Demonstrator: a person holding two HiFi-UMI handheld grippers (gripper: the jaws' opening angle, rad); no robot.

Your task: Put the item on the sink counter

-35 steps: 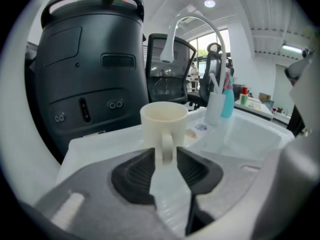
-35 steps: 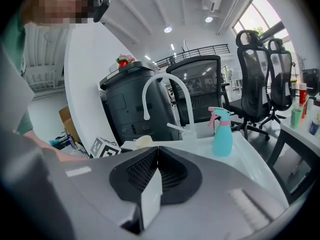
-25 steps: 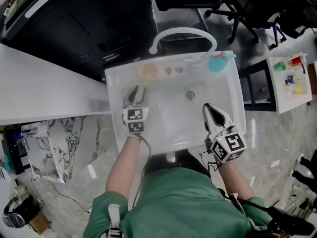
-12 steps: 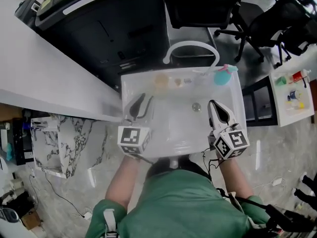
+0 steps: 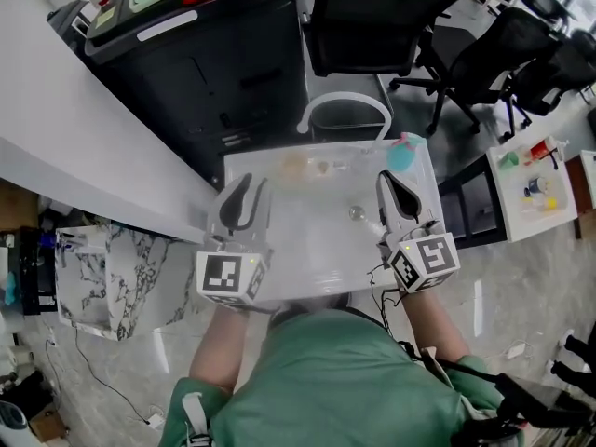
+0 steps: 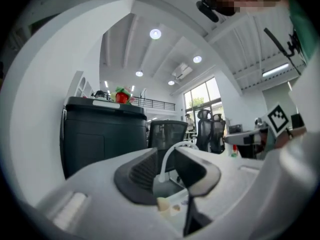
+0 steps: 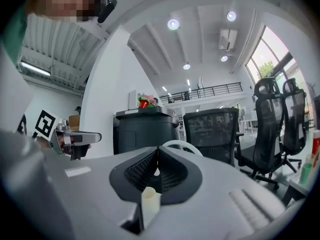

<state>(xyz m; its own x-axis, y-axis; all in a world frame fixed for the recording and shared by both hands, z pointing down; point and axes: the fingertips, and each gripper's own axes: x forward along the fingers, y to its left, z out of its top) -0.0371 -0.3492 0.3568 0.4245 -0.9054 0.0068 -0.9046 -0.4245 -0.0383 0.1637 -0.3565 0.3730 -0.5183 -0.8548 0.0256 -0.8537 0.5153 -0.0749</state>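
Over the white plastic sink basin point(image 5: 317, 226), the left gripper point(image 5: 253, 182) holds its empty jaws apart, though they have just been closing; the right gripper point(image 5: 385, 179) appears pinched together, empty.

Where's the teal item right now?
Head view: the teal item sits at the white sink's back right corner, beside the arched faucet's right end, just ahead of the right gripper.

Sink basin point(image 5: 321, 236), centre frame: white plastic, smooth, faintly translucent, soft sheen. Faucet point(image 5: 343, 101) above it: white, glossy. Your right gripper point(image 5: 384, 180): grey matt plastic shell; pads point(image 7: 140, 171) black, ribbed, rubbery-looking. Bin point(image 5: 223, 54), upper left: black plastic, glossy. Counter point(image 5: 74, 128), left: white, smooth. Your shirt point(image 5: 326, 380): green cloth. Floor point(image 5: 521, 277), lower right: grey, polished.
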